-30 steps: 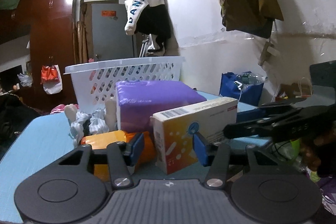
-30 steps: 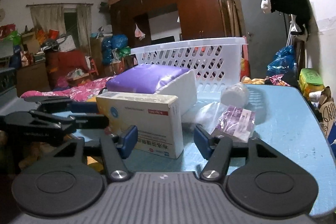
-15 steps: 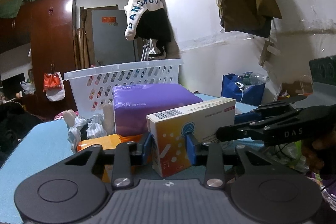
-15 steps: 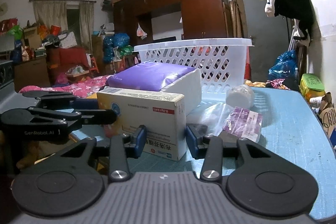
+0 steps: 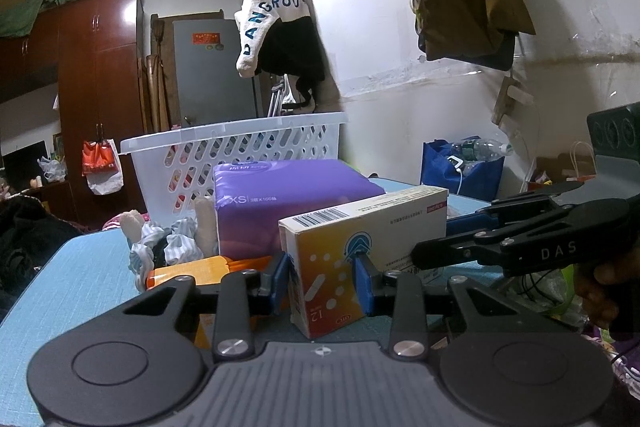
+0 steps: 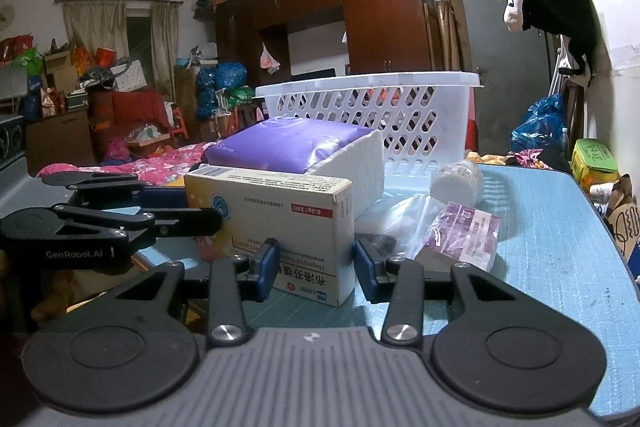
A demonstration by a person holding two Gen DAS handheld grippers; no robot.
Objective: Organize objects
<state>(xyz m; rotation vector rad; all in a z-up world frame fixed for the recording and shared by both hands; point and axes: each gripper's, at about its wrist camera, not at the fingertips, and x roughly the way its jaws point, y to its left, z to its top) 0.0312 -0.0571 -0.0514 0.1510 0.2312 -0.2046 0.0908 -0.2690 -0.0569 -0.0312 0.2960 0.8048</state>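
A white and orange medicine box [image 5: 352, 259] lies on the blue table [image 5: 80, 283]. My left gripper [image 5: 320, 281] is shut on its near end, blue pads on both sides. In the right wrist view the same box [image 6: 280, 219] sits between my right gripper's [image 6: 316, 269] pads, which close on its other end. Behind it lies a purple tissue pack [image 5: 288, 199] in front of a white slotted basket [image 5: 240, 155]. The basket [image 6: 380, 107] and the pack [image 6: 304, 151] also show in the right wrist view.
An orange packet [image 5: 200, 269] and crumpled striped cloth [image 5: 168, 247] lie left of the box. A clear bag with a purple packet [image 6: 460, 231] and a small jar [image 6: 456, 179] lie on the right. The table's right edge [image 6: 612, 251] is near.
Both grippers have closed from wide open onto the two ends of the medicine box. The box has risen slightly in both views.
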